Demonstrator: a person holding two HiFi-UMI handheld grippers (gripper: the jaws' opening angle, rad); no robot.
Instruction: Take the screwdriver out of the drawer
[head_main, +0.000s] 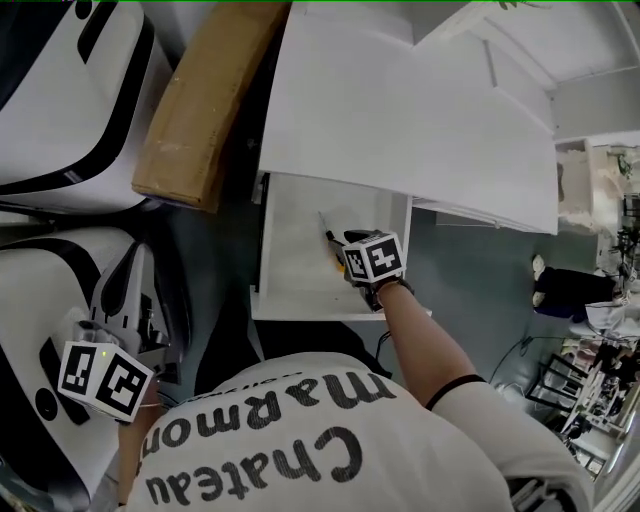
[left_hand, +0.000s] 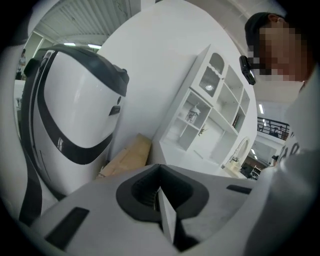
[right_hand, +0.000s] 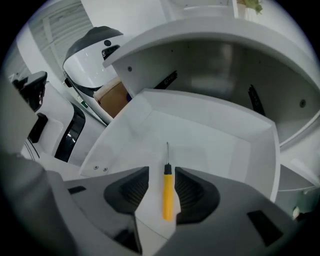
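1. Closest to you, your left gripper (left_hand: 160, 195) hangs low at your left side, well apart from the drawer. Its jaws are pressed together with nothing between them.
2. Your right gripper (right_hand: 161, 186) reaches steeply down into the open drawer (head_main: 300, 305), just past the front edge and toward its right side. Its jaws are spread wide.
3. The screwdriver (right_hand: 167, 197) lies flat on the drawer floor, its yellow handle in the gap between your right gripper's dark ribbed pads (right_hand: 131, 192). You can see bare floor between the handle and the left pad. The right pad is just beside the handle, not pinching it.
4. The thin metal shaft points away from you, toward the drawer's back wall, and its tip stops well short of that wall. The rest of the drawer floor is pale and bare.
5. The drawer stands pulled out from a white cabinet (head_main: 400, 110), whose top overhangs the drawer's back edge.
6. A brown cardboard box (head_main: 205, 100) leans just beside the cabinet's left edge.
7. Left of the box stand large white machines with black bands (head_main: 60, 90).
8. Farthest off, your left gripper view shows a white shelf unit (left_hand: 210, 110) with open compartments.
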